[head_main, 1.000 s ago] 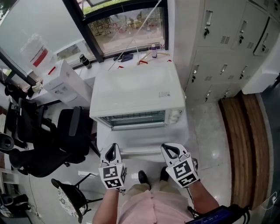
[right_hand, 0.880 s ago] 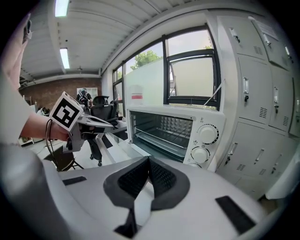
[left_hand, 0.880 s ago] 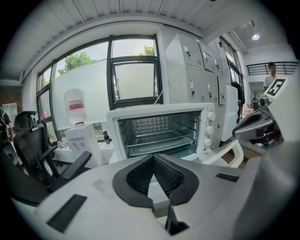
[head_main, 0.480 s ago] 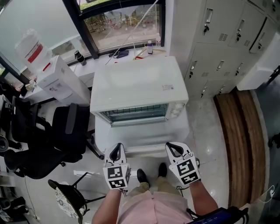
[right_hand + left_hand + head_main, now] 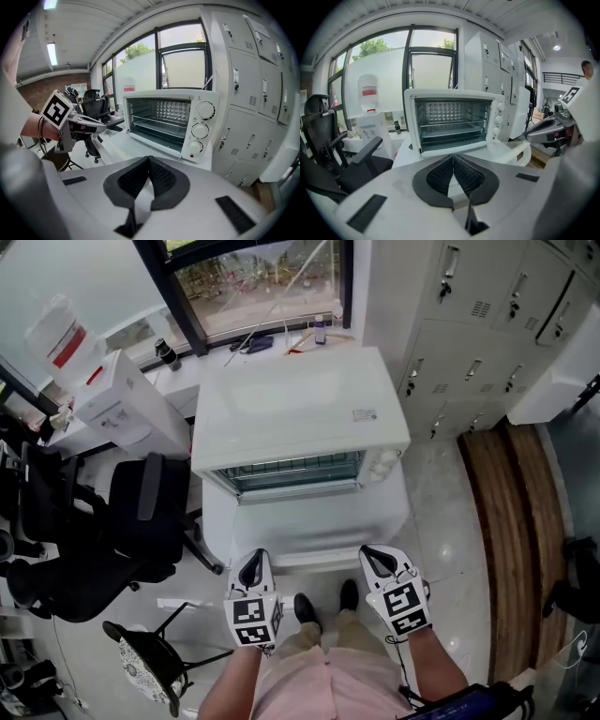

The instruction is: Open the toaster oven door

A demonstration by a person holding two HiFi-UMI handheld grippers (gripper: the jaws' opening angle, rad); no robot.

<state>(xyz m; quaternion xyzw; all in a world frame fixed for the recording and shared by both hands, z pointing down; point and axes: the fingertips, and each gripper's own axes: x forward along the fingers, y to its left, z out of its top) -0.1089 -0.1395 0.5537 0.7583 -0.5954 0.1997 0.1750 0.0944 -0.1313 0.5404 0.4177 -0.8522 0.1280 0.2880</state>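
Evidently the toaster oven door [image 5: 305,521] lies fully open just ahead of the left tool [image 5: 251,563] and right tool [image 5: 375,557], so both hang clear of it (jaws pressed together, gripping nothing).

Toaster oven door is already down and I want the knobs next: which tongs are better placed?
Right, probably. The knobs sit at the right end of the toaster oven, straight ahead of the right tongs; the left tongs would have to cross the open door. Both tongs are shut and empty.

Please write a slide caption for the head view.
White toaster oven, door folded down open; left gripper and right gripper, both shut and empty, hover before it.
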